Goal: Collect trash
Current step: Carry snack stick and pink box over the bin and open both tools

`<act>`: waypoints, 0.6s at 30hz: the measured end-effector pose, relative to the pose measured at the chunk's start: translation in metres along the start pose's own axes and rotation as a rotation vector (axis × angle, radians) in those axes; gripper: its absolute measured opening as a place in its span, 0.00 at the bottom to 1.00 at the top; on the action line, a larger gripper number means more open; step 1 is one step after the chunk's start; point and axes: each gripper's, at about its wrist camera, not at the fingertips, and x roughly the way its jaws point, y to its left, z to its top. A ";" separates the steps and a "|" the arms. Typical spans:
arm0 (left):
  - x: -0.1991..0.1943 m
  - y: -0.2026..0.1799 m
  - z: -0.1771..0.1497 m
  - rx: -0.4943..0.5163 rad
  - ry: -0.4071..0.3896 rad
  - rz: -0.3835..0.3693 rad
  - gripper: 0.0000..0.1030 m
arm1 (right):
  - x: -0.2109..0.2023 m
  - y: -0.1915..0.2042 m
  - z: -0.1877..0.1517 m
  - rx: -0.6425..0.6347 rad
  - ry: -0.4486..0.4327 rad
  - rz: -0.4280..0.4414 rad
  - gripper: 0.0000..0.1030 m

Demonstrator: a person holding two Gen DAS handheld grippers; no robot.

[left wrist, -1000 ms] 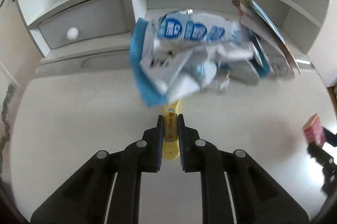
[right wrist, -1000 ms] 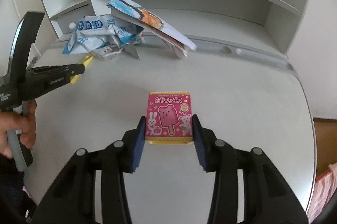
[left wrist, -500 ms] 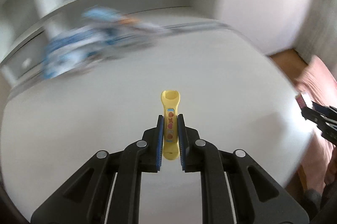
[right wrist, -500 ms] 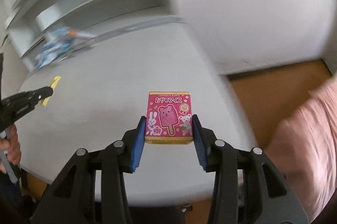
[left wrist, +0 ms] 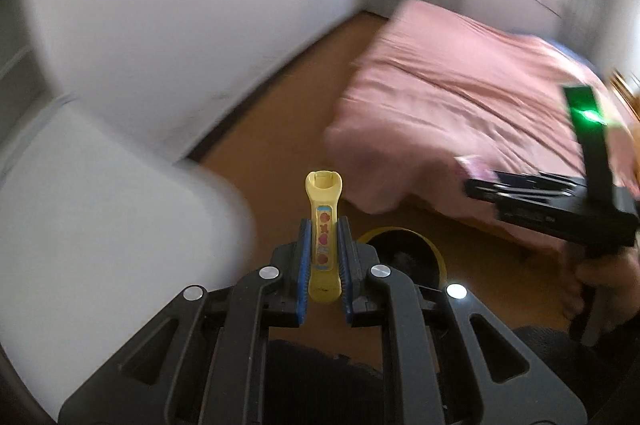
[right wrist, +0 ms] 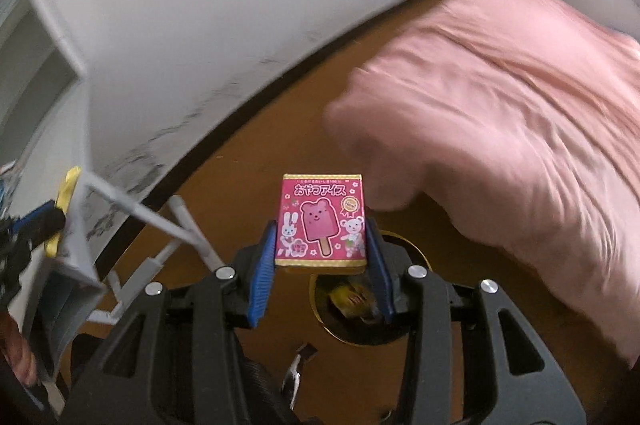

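My left gripper [left wrist: 323, 229] is shut on a flat yellow plastic wrapper [left wrist: 323, 221] with red marks, held upright above a round yellow-rimmed bin [left wrist: 404, 257] on the floor. My right gripper [right wrist: 322, 229] is shut on a pink ice-cream box [right wrist: 322, 219] with a bear picture, just above the same bin [right wrist: 360, 309], which holds some wrappers. The right gripper [left wrist: 476, 187] shows at the right of the left wrist view; the left gripper [right wrist: 56, 221] shows at the left of the right wrist view.
A bed with a pink cover [right wrist: 500, 105] stands right of the bin. The white desk top [left wrist: 100, 225] and its grey legs [right wrist: 120, 205] are at the left. The floor [right wrist: 248, 161] is brown wood; a white wall [right wrist: 200, 5] runs behind.
Both grippers have swung right, away from the desk and shelves, and now hang over the floor bin beside the bed. Each keeps its hold on its item.
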 end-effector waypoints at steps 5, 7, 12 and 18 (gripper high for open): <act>0.047 -0.055 0.003 0.119 0.070 -0.092 0.11 | 0.020 -0.040 -0.022 0.091 0.089 -0.013 0.41; 0.064 -0.061 0.001 0.138 0.089 -0.112 0.11 | 0.032 -0.063 -0.034 0.146 0.141 -0.012 0.41; 0.110 -0.082 -0.005 0.157 0.167 -0.161 0.11 | 0.047 -0.087 -0.054 0.181 0.208 -0.031 0.41; 0.138 -0.103 -0.012 0.188 0.215 -0.180 0.11 | 0.052 -0.109 -0.069 0.210 0.242 -0.026 0.41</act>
